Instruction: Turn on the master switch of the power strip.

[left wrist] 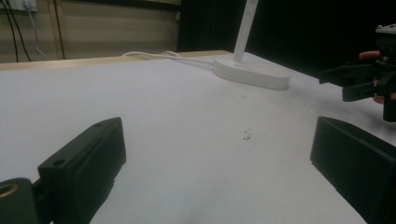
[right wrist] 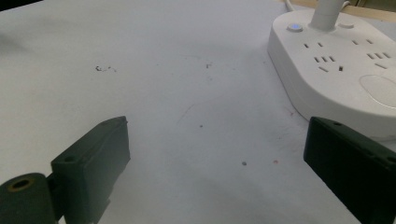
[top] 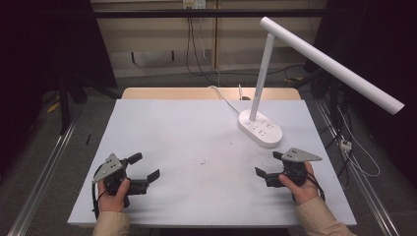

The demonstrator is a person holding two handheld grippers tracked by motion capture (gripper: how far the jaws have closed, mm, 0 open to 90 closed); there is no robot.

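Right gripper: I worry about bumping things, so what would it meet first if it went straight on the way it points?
Probably bare table. The right gripper stands open, and the lamp base lies beside its line at the right jaw, which might graze it; depth is unclear.

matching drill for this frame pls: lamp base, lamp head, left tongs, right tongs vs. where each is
1 lamp base
2 lamp head
3 left tongs
4 right tongs

a open, near the table's front left
b open, just in front of the base
c on the table, right of middle toward the back
d in the air, reaching past the right edge

Pairs: 1-c, 2-d, 3-a, 4-b
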